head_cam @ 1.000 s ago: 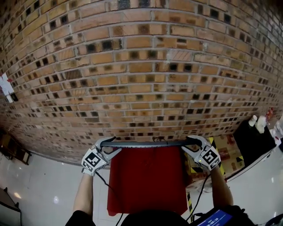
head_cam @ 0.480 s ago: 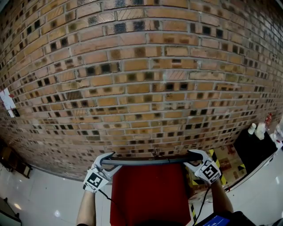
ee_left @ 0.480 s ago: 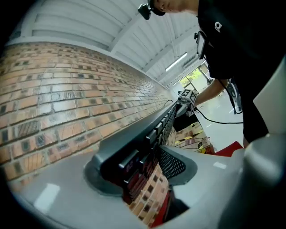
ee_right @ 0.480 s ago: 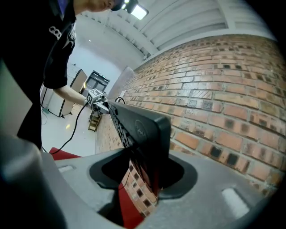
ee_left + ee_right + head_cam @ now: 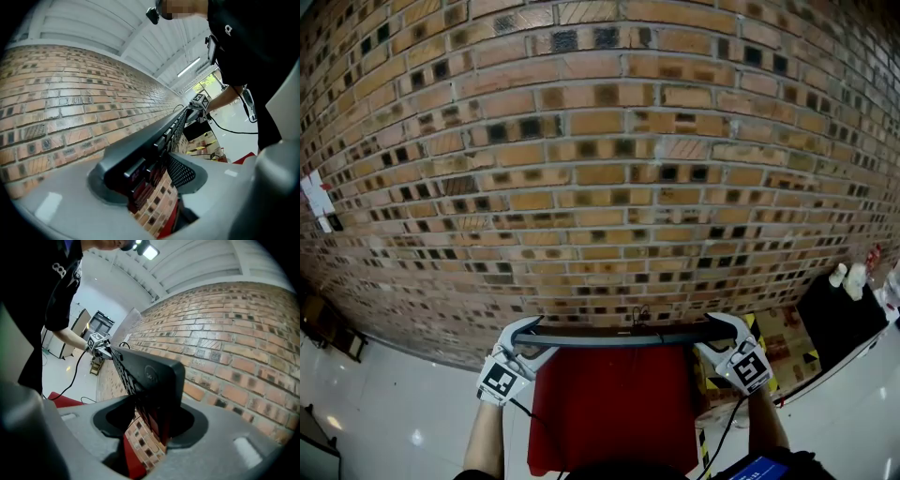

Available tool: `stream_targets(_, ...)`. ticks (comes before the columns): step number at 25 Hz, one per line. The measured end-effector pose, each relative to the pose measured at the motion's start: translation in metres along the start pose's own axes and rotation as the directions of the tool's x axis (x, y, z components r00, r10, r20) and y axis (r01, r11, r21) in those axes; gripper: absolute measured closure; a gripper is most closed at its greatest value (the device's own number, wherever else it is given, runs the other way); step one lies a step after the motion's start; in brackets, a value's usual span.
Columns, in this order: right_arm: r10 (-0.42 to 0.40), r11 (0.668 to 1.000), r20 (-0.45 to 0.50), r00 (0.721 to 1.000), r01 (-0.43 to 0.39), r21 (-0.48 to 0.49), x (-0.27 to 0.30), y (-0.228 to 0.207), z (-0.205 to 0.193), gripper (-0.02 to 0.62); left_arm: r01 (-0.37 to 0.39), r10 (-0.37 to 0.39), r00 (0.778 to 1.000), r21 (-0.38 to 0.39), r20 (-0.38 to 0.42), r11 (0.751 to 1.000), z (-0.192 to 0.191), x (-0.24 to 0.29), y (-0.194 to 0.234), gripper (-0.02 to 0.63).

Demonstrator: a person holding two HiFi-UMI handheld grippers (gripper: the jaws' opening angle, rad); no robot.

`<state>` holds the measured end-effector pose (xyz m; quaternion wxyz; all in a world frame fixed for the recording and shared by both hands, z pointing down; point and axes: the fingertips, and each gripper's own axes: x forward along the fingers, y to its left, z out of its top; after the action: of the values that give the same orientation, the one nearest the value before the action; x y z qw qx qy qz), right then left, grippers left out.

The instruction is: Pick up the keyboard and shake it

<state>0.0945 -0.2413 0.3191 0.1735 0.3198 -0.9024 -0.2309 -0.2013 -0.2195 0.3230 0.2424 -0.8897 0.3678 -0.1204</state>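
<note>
L gripper (image 5: 523, 339): jaws wide and opening, left end of keyboard (image 5: 623, 337) between them, pads on it. Keyboard is edge-on and level, held up over far edge of red surface (image 5: 614, 403), close to brick wall (image 5: 600, 187). R gripper (image 5: 724, 336) same, jaws opening with right end between, pads touching. Step: shake phase, prob. winding down. Next: lower both ends evenly onto surface before letting go, or it drops.

A brick wall (image 5: 600, 169) fills most of the view, with a white paper (image 5: 317, 197) stuck on it far left. Below lie a red surface (image 5: 614, 403) and glossy white floor (image 5: 384, 403). At right, a black table (image 5: 839, 305) carries white bottles (image 5: 848, 272) (labels unreadable).
</note>
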Motion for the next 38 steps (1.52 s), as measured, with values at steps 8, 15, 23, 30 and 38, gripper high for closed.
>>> stream_targets(8, 0.053, 0.999, -0.031, 0.998, -0.053, 0.007, 0.006, 0.001, -0.019, 0.399, -0.042, 0.041, 0.999, -0.131, -0.016, 0.991, -0.03, 0.001, -0.021, 0.345)
stream_targets(15, 0.07, 0.991, -0.083, 0.994, -0.079, -0.105, -0.012, 0.011, 0.018, 0.402, -0.125, 0.127, 0.992, -0.145, 0.006, 0.981, -0.016, -0.023, -0.033, 0.328)
stream_targets(23, 0.097, 0.988, -0.097, 0.991, -0.107, -0.107, -0.009, 0.021, 0.018, 0.403, -0.133, 0.135, 0.991, -0.215, -0.004, 0.968, -0.028, -0.032, -0.041, 0.324)
stream_targets(30, 0.095, 0.995, -0.098, 0.991, -0.097, -0.017, -0.007, 0.041, 0.0, 0.405, -0.094, 0.095, 0.995, -0.159, -0.005, 0.983, -0.02, -0.042, -0.038, 0.325)
stream_targets(38, 0.036, 0.993, -0.058, 0.998, -0.03, 0.114, -0.009, 0.092, -0.038, 0.433, 0.051, -0.044, 0.99, 0.046, -0.13, 0.998, -0.005, -0.04, -0.025, 0.316)
